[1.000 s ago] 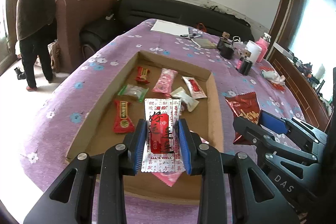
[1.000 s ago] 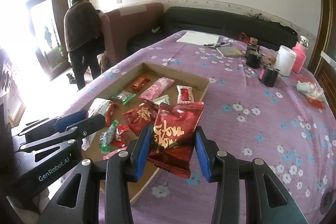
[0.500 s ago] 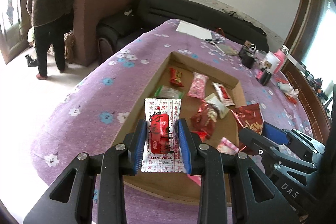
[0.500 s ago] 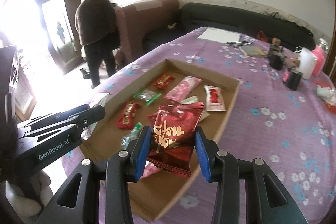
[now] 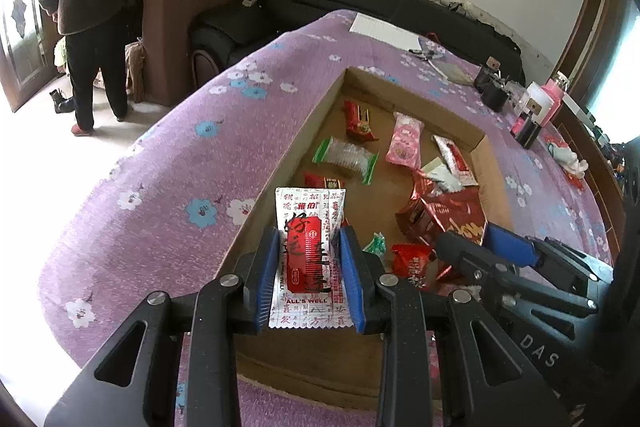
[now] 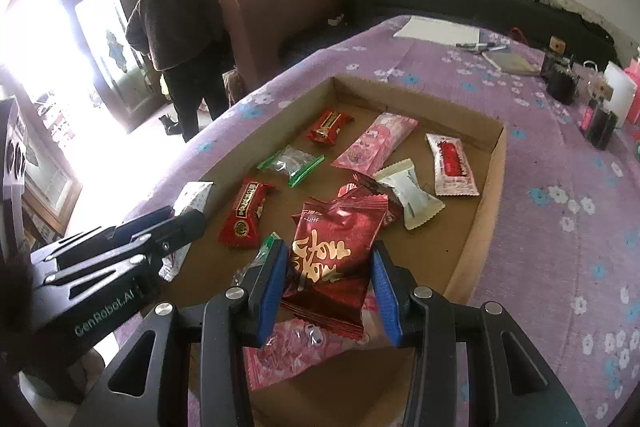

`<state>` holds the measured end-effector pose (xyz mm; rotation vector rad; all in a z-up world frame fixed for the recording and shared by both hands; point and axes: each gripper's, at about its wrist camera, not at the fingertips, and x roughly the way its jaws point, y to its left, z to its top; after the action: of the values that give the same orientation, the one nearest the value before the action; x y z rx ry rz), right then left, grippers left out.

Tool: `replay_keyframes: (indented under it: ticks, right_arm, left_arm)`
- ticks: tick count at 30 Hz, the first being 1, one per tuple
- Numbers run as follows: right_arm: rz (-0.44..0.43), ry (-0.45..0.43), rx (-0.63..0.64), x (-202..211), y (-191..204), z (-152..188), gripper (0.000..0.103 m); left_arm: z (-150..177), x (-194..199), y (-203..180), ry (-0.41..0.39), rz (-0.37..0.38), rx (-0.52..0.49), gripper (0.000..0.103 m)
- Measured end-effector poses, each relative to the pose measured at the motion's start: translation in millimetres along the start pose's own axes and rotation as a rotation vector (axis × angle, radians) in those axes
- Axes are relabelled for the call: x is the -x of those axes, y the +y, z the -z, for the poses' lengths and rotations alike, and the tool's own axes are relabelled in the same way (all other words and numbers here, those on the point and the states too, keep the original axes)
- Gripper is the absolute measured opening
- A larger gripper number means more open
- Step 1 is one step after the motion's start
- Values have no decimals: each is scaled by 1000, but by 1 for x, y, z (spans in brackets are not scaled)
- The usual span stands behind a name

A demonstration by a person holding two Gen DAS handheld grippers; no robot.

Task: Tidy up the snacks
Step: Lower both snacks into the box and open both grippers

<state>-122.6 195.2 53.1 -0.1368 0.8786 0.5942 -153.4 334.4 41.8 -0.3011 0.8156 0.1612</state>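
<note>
My left gripper [image 5: 309,273] is shut on a white snack packet with a red label [image 5: 308,259], held over the near left corner of a shallow cardboard box [image 5: 320,107]. My right gripper [image 6: 330,287] is shut on a dark red foil snack bag [image 6: 334,259], held over the box's [image 6: 494,171] near side. In the box lie several snacks: a red bar [image 6: 245,213], a green-edged clear packet [image 6: 291,163], a pink packet [image 6: 376,143], a white packet [image 6: 408,193] and a pink packet under my right gripper [image 6: 296,347]. Each gripper shows in the other's view, the left [image 6: 176,223] and the right [image 5: 472,247].
The box sits on a table with a purple flowered cloth [image 5: 180,187]. Papers and pens [image 6: 440,31], dark cups [image 6: 560,83] and a white and a pink container [image 5: 548,99] stand at the far side. A person [image 6: 180,39] stands by a brown sofa [image 6: 280,15].
Both grippers have moved left with their packets. The right one now holds the red bag over the box instead of over the cloth beside it. The left packet hangs over the box's left corner.
</note>
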Motion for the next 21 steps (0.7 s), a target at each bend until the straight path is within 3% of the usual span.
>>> replay_keyframes:
  ticks: [8, 17, 21]
  right_arm:
    - [-5, 7, 5, -15, 4, -15, 42]
    - [-94, 36, 39, -35, 17, -39, 42]
    - [-118, 65, 25, -44, 15, -42, 45]
  left_arm:
    - [3, -9, 0, 22, -1, 2, 28]
    - [5, -10, 6, 11, 20, 43, 28]
    - [4, -8, 8, 0, 29, 60, 34]
